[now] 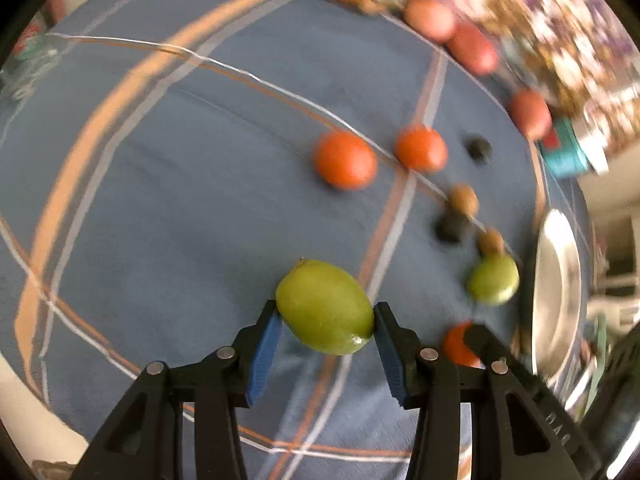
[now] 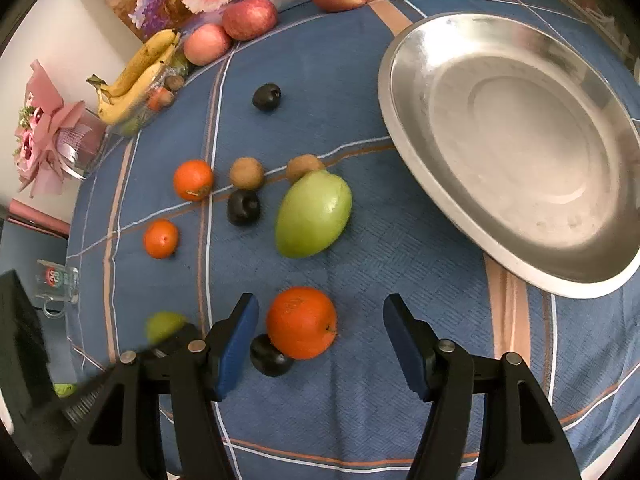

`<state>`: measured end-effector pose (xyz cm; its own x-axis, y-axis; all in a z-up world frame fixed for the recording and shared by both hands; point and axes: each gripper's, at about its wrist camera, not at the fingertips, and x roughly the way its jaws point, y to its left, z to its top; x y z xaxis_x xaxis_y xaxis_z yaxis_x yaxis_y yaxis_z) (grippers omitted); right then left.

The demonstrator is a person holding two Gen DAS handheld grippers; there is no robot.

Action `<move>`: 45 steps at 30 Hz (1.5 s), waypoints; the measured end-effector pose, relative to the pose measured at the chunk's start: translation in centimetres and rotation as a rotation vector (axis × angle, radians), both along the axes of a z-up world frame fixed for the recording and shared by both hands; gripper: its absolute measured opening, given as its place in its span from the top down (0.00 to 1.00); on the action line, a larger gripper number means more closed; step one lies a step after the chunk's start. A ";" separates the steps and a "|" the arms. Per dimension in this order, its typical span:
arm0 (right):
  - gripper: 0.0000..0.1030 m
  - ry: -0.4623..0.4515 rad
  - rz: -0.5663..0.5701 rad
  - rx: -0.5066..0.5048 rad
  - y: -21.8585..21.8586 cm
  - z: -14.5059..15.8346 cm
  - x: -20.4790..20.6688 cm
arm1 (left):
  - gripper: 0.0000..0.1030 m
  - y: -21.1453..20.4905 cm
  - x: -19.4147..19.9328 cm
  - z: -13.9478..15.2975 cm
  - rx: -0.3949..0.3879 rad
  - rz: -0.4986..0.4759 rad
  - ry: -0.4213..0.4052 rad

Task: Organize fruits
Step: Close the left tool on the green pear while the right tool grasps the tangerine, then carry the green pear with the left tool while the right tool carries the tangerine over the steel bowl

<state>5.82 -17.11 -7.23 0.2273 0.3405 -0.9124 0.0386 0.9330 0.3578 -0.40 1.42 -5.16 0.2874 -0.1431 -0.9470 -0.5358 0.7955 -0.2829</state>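
Observation:
A small green fruit (image 1: 326, 306) sits between the blue pads of my left gripper (image 1: 326, 311), which is shut on it; both fingertips touch its sides. In the right wrist view the same fruit (image 2: 164, 325) shows at the lower left. My right gripper (image 2: 321, 305) is open around an orange (image 2: 301, 322) on the blue cloth, with a gap on each side, wider on the right. A dark plum (image 2: 270, 355) rests against the orange by the left pad. A big green mango (image 2: 314, 214) lies just beyond.
An empty steel plate (image 2: 520, 140) lies at the right. Small oranges (image 2: 193, 179), kiwis (image 2: 247, 173) and another plum (image 2: 243, 207) are scattered mid-table. Apples (image 2: 250, 18) and bananas (image 2: 136, 76) line the far edge. A glass mug (image 2: 56, 284) stands at the left.

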 end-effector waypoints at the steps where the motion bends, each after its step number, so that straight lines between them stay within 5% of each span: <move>1: 0.42 0.005 0.007 0.002 0.2 0.0 0.0 | 0.52 0.3 -0.2 0.1 0.007 0.019 -0.005; 7: 0.63 0.003 0.023 0.015 0.8 0.2 -0.4 | 0.52 1.8 -0.1 0.2 -0.010 0.061 -0.016; 14: 0.64 -0.076 0.000 0.071 0.3 2.9 -0.9 | 0.52 2.5 0.5 1.0 -0.023 0.056 -0.024; 22: 0.64 -0.218 -0.042 -0.063 0.4 7.0 -0.2 | 0.52 3.0 1.5 2.4 -0.028 0.095 -0.029; 34: 0.64 -0.257 -0.153 -0.187 -2.3 7.0 3.4 | 0.52 1.6 6.1 3.3 0.020 0.144 -0.046; 39: 0.64 -0.246 -0.232 -0.252 -6.5 6.5 4.1 | 0.52 -1.5 8.2 3.5 0.028 0.092 -0.056; 45: 0.64 -0.209 -0.384 -0.359 -13.7 6.1 3.8 | 0.56 -7.8 10.7 4.5 0.053 -0.083 -0.109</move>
<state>9.66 -30.80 -1.12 0.4616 -0.1259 -0.8781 0.3616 0.9306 0.0566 10.27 -6.39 -0.64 0.3786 -0.1215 -0.9176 -0.4355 0.8514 -0.2924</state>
